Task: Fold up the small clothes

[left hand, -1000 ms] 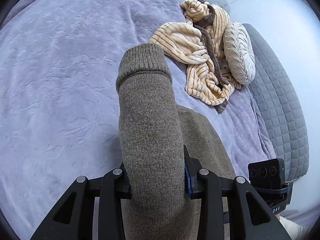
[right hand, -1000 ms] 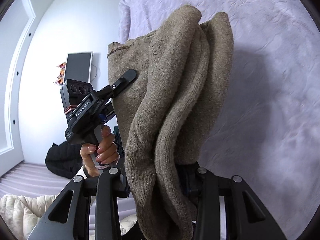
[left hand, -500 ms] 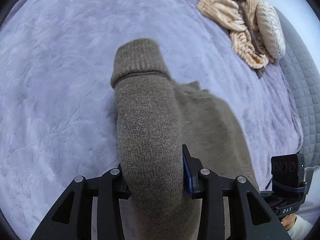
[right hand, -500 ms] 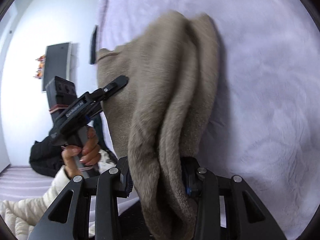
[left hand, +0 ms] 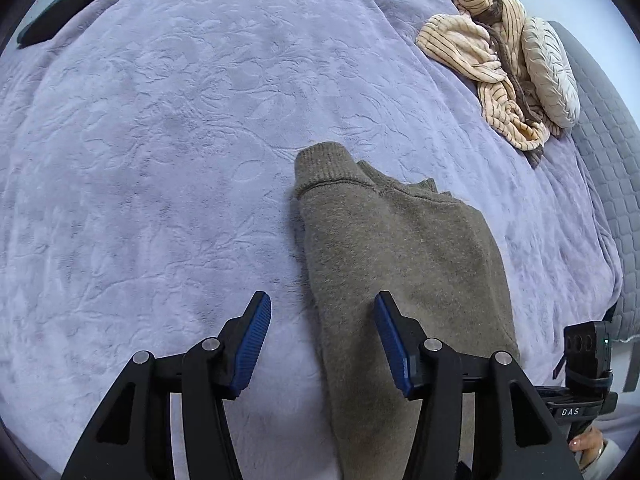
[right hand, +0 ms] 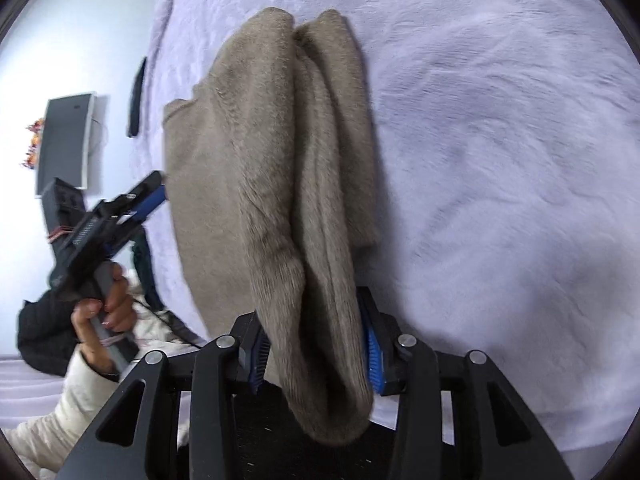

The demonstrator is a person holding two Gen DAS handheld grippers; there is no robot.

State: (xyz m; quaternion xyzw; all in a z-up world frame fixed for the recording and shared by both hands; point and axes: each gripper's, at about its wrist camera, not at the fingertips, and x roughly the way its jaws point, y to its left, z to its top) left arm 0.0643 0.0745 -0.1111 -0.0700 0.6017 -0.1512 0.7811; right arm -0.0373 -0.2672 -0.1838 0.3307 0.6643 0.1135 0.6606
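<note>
Left gripper (left hand: 320, 344): fingers spread wide apart, blue pads bare, holding nothing; it hangs just above the bed, with the sweater's sleeve running up between the two fingers without being pinched. In the right wrist view it shows at the left edge, gripped by a hand (right hand: 105, 307) in a cream sleeve.

Right gripper (right hand: 316, 354): fingers closed tight on a thick bunch of the sweater, the knit bulging out below the blue pads.

Sweater (left hand: 400, 264): grey-brown knit, lying on the bedspread in the left wrist view, folded lengthwise, with the ribbed cuff (left hand: 324, 162) of the sleeve pointing away from the camera. In the right wrist view it reaches from the clamped bunch out over the bedspread in two or three soft lengthwise folds; that view is a bit blurred.

Bedspread (left hand: 168, 168): pale lilac, plush, with an embossed leaf pattern, covering the whole bed.

Striped blanket (left hand: 476, 52): cream with dark stripes, crumpled near the far right corner of the bed, well apart from the sweater.

Round cushion (left hand: 550, 76): pale and pleated, leaning just beside the striped blanket.

Headboard (left hand: 600, 140): grey and quilted, along the right edge of the bed.

Screen (right hand: 64, 140): dark panel against the white wall, seen at the left in the right wrist view.
</note>
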